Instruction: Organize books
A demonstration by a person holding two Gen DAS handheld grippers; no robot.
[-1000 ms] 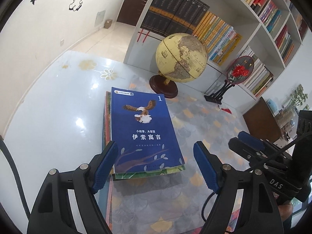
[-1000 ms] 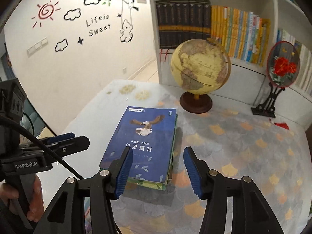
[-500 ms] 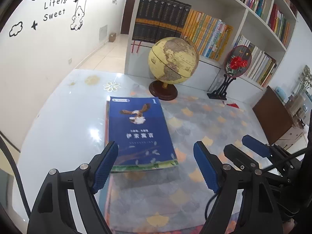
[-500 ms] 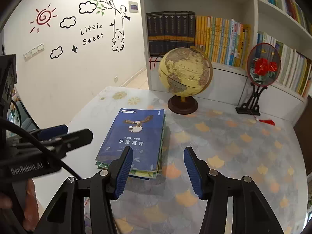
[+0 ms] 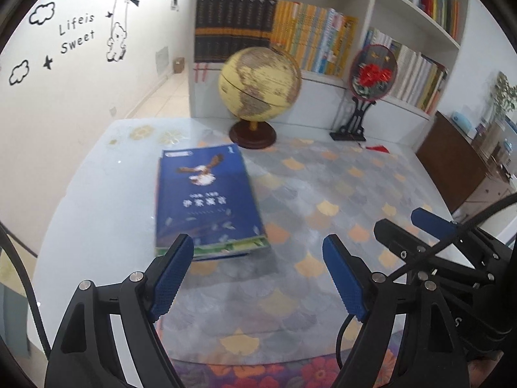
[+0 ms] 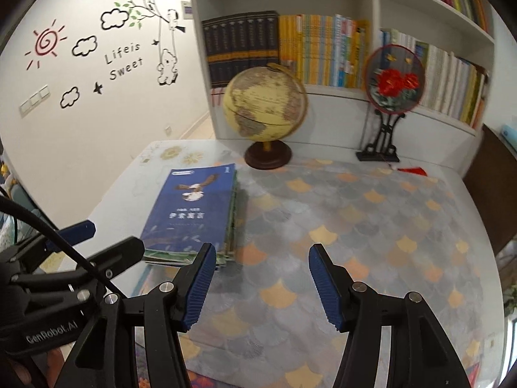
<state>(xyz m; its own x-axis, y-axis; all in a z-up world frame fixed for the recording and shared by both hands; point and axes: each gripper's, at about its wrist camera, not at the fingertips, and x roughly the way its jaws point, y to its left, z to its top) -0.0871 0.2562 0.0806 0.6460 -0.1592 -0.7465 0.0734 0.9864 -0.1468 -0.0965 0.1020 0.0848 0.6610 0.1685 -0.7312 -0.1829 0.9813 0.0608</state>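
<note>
Table (image 6: 420, 226) with scale-patterned cover. On it: stack of books (image 6: 194, 210), globe (image 6: 265, 110), standing fan ornament (image 6: 392, 80)

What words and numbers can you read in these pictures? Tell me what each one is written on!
"Lifeis Sweet" on the wall sticker beside the swinging bear.
"1" in the top corner of the blue book, the top one of the stack.
"GenRobot.AI" on the left gripper body, seen from the right wrist view.
The blue book's Chinese title and small top label are too blurred to read.
The spines of the shelf books are too small to read.
</note>
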